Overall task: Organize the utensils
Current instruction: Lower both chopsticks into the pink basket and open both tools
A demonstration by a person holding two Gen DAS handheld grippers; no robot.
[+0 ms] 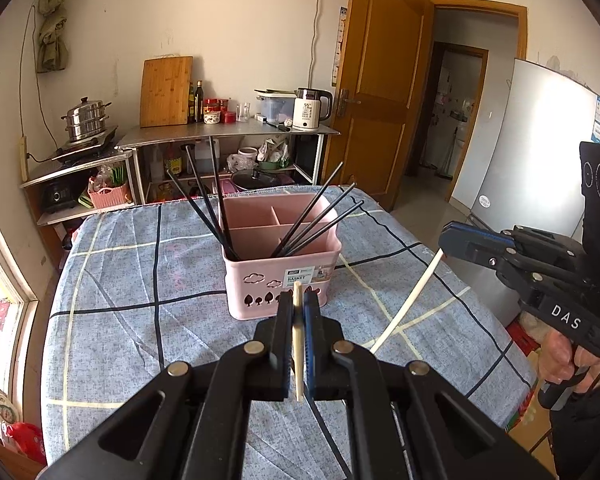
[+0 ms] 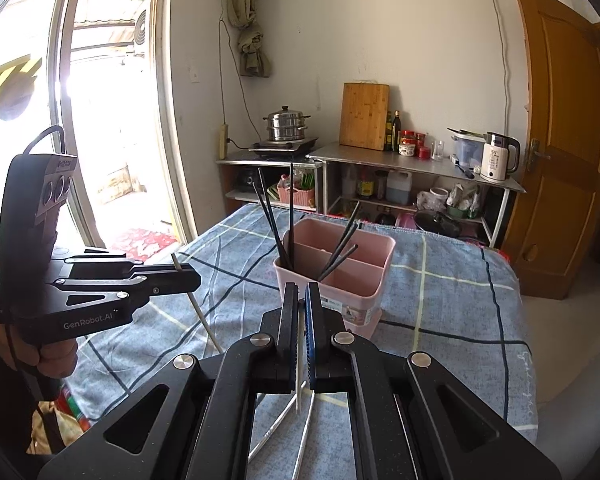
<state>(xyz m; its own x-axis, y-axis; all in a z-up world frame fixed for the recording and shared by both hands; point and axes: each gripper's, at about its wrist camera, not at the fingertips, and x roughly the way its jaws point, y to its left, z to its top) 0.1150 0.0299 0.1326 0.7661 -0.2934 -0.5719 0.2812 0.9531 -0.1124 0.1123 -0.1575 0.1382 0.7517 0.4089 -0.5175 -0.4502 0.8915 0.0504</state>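
**Each gripper holds one pale chopstick before the pink basket.**
At lower centre, our left gripper (image 1: 299, 312) is clenched on a cream chopstick (image 1: 298, 344); at right, our right gripper (image 1: 446, 240) grips a white chopstick (image 1: 408, 300). We judge both light, stiff and slippery, best pinched mid-shaft. Beyond, the pink basket (image 1: 280, 276) holds black chopsticks (image 1: 316, 216).

A checked blue tablecloth (image 1: 140, 280) carries a pink basket (image 1: 280, 280) and silver chopsticks (image 2: 276, 428).
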